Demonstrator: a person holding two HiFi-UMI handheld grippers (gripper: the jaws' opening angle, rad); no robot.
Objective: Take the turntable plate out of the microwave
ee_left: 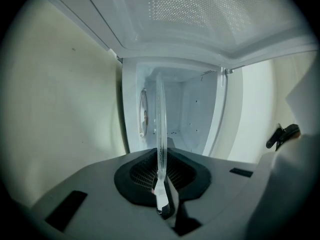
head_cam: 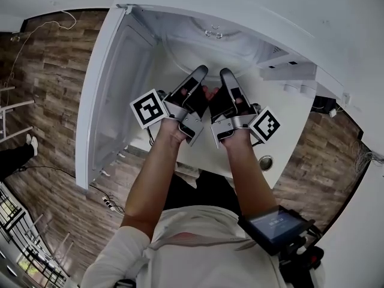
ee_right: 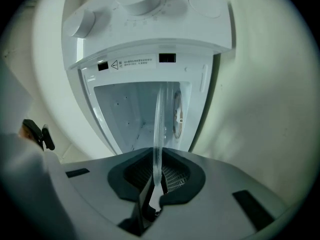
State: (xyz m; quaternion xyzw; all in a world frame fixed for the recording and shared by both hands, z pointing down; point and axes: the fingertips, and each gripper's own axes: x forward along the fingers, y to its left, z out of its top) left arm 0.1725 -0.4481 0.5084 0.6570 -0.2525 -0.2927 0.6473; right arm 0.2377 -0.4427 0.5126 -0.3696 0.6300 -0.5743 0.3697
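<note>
The clear glass turntable plate (head_cam: 187,41) is held level at the mouth of the white microwave (head_cam: 150,65), whose door (head_cam: 99,95) stands open at the left. My left gripper (head_cam: 201,72) is shut on the plate's near rim, and my right gripper (head_cam: 227,74) is shut on the rim beside it. In the left gripper view the plate (ee_left: 160,124) shows edge-on, pinched at the left gripper (ee_left: 161,184), with the bare cavity (ee_left: 187,114) beyond. The right gripper view shows the same: the plate (ee_right: 158,129) clamped in the right gripper (ee_right: 156,184) before the cavity (ee_right: 132,114).
The microwave's control panel (ee_right: 145,9) carries round knobs, to the right of the opening. Wood flooring (head_cam: 54,83) lies around, with cables and a power strip (head_cam: 109,203) on it at the lower left. A screen device (head_cam: 277,227) hangs at the person's chest.
</note>
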